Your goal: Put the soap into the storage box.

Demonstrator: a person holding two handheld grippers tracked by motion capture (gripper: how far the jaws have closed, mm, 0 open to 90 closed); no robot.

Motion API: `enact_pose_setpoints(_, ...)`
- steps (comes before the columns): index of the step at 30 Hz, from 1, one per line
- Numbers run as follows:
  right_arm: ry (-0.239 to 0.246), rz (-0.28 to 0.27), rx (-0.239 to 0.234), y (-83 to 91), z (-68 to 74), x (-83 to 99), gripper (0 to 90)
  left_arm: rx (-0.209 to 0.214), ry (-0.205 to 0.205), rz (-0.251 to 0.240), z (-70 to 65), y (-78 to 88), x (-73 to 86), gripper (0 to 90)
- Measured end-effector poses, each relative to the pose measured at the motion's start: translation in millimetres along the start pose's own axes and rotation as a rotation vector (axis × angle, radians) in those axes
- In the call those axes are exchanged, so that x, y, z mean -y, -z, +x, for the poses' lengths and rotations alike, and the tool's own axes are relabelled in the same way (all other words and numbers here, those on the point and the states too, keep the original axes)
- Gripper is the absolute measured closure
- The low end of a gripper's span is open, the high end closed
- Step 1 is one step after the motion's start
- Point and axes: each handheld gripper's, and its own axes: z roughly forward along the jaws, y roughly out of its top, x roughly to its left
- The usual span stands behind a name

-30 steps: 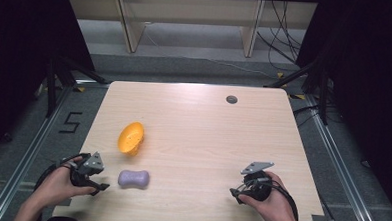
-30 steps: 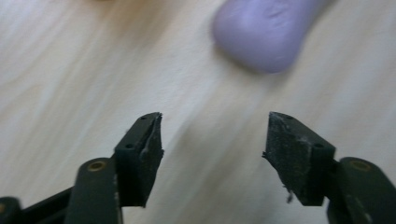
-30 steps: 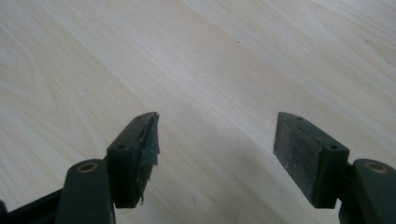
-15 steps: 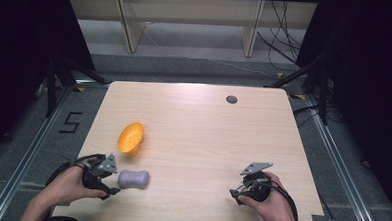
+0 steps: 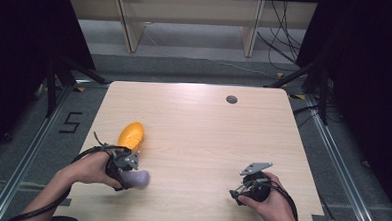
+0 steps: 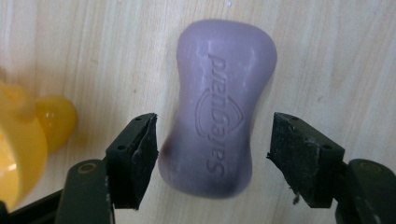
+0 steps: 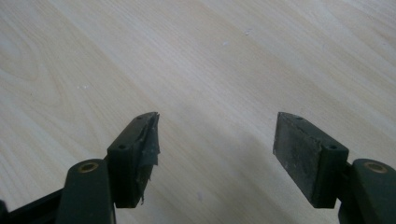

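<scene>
The left gripper (image 6: pixel 212 154), closing its spread jaws, has a purple soap bar (image 6: pixel 219 126) embossed "Safeguard" between them, untouched; the right gripper (image 7: pixel 215 149) is spread above the table (image 7: pixel 210 60).

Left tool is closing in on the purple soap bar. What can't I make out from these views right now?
- Purple waisted soap bar: left gripper view, near end blurred; left pad contact unclear.
- Same bar, high view: near half hidden by the left tool.
- Yellow plastic dish: left gripper view, cut by the left edge.
- Small dark disc: high view, too small to identify.
</scene>
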Motion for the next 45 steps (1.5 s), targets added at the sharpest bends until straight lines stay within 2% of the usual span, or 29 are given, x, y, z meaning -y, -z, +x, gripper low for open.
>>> enact_pose_setpoints(3,0.005,-0.002,0.001,0.0,0.2,0.2,31.8,0.039,-0.034,0.028,4.2,-6.1,-8.5,34.6)
enact_pose_setpoints(6,-0.004,0.005,-0.005,-0.2,0.3,0.0,31.7,0.070,-0.044,0.050,7.6,-9.9,-12.0,36.4)
enact_pose_setpoints(10,-0.003,0.004,-0.006,-0.6,-0.1,0.3,31.7,0.071,-0.065,0.084,10.7,-13.0,-14.9,41.1)
enact_pose_setpoints(11,-0.004,0.003,-0.005,-0.4,-0.2,0.3,31.7,0.085,-0.067,0.095,10.9,-14.1,-16.4,42.2)
enact_pose_setpoints(16,-0.009,0.006,-0.005,-0.3,-0.2,0.7,31.7,0.092,-0.081,0.108,11.2,-17.2,-19.3,43.6)
enact_pose_setpoints(17,0.003,0.001,-0.003,-0.7,-1.0,0.9,31.7,0.095,-0.090,0.121,11.4,-18.8,-20.2,44.1)
enact_pose_setpoints(20,0.001,0.001,-0.003,-0.7,-1.1,1.1,31.7,0.097,-0.100,0.116,10.1,-20.0,-21.5,46.9)
enact_pose_setpoints(30,0.000,0.003,-0.003,-0.6,-1.2,1.2,31.4,0.109,-0.120,0.115,11.2,-20.4,-21.5,47.9)
enact_pose_setpoints(36,-0.003,0.004,-0.004,-0.6,-0.5,1.2,31.2,0.110,-0.122,0.126,11.4,-20.9,-22.9,47.9)
enact_pose_setpoints(38,-0.027,0.028,-0.010,0.7,0.9,1.2,31.0,0.113,-0.117,0.128,12.0,-21.3,-23.2,47.7)
enact_pose_setpoints(45,-0.023,0.027,-0.013,0.4,0.6,1.0,30.8,0.110,-0.123,0.130,11.4,-21.7,-24.0,48.0)
